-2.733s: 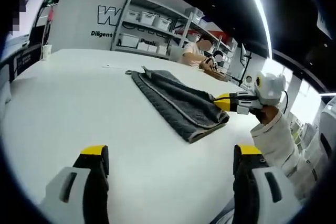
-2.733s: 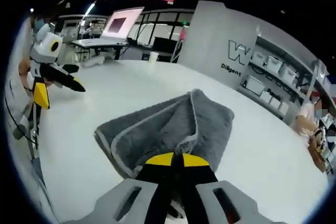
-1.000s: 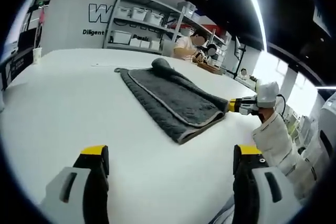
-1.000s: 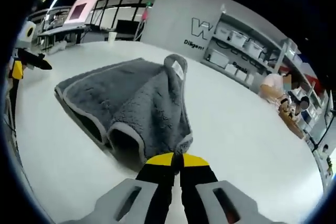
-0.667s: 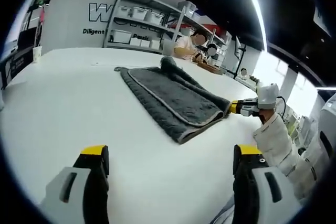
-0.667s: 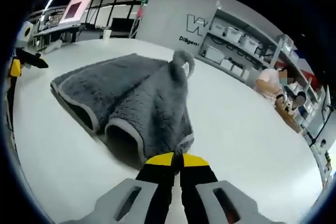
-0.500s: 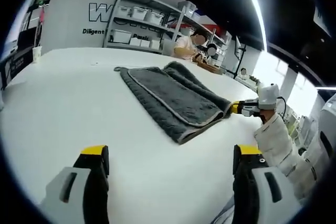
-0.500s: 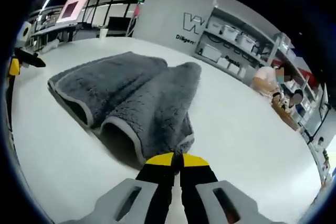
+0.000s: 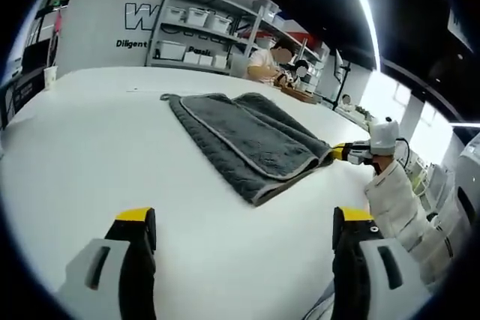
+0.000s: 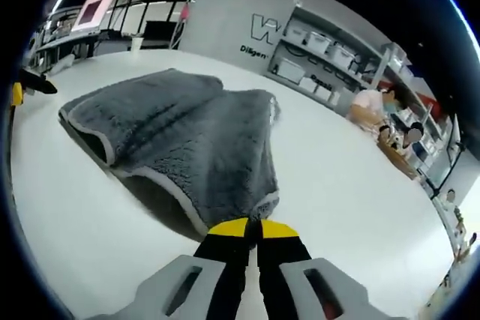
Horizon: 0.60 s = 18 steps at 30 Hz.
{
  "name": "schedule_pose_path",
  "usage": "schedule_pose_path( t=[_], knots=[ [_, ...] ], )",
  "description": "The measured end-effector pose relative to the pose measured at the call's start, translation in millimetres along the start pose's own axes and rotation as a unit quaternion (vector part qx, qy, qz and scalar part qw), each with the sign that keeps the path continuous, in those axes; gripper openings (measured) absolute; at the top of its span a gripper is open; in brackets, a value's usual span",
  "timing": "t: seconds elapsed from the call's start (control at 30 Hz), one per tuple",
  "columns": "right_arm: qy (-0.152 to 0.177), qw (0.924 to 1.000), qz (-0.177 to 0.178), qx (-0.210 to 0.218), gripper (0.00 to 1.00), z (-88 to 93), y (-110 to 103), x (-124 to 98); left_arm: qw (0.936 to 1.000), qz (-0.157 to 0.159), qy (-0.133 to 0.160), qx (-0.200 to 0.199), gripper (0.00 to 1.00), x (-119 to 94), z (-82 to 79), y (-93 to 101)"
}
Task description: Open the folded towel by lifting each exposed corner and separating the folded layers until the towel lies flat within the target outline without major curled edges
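- Right gripper (image 10: 251, 228) has its 2 yellow-tipped jaws pinched together on the near edge of the towel (image 10: 191, 144), right at the pale trimmed hem.
- From the left gripper view you can spot that same right gripper (image 9: 346, 152) out at the far right, tips touching the towel's (image 9: 244, 136) corner, with a white sleeve (image 9: 396, 200) behind it.
- Left gripper (image 9: 244, 234) is spread wide, nothing between the jaws, hanging over bare table well short of the towel.
- Towel is grey and fluffy, lying on the white table (image 9: 90, 148). It's partly unfolded: in the right gripper view 1 layer runs from the pinched hem away across the table, and a 2nd folded lobe sits beside it on the left, with a rolled, open-looking fold at its near end.
- The stretch of hem just left of the jaws is lifted a bit off the table, shadow underneath.
- Can't make out any target outline on the table.
- Background stuff: shelves (image 10: 330, 65) with white bins against a grey wall with lettering, and a person (image 10: 371, 106) sitting at the far side of the table.
- A small cup (image 9: 49, 76) stands on the far left edge of the table in the left gripper view.
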State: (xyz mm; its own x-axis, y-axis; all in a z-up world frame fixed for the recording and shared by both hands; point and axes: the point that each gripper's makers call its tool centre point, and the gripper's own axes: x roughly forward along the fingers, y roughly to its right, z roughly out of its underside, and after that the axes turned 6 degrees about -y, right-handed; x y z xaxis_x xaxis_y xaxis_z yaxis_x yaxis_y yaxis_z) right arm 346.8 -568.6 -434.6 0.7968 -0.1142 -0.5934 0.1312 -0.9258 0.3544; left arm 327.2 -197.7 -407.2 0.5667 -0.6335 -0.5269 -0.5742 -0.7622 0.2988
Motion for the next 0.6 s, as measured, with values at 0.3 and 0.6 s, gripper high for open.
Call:
schedule_pose_path(
  t=[0.3,0.6],
  knots=[
    [-0.008,0.9998,0.016,0.008,0.0,10.0,15,-3,1.0,0.003,-0.003,0.003,0.96,3,-0.9,1.9],
    [-0.011,0.9996,0.021,0.015,0.0,12.2,21,-3,1.0,0.003,-0.006,0.003,0.96,4,-0.1,2.5]
  ],
)
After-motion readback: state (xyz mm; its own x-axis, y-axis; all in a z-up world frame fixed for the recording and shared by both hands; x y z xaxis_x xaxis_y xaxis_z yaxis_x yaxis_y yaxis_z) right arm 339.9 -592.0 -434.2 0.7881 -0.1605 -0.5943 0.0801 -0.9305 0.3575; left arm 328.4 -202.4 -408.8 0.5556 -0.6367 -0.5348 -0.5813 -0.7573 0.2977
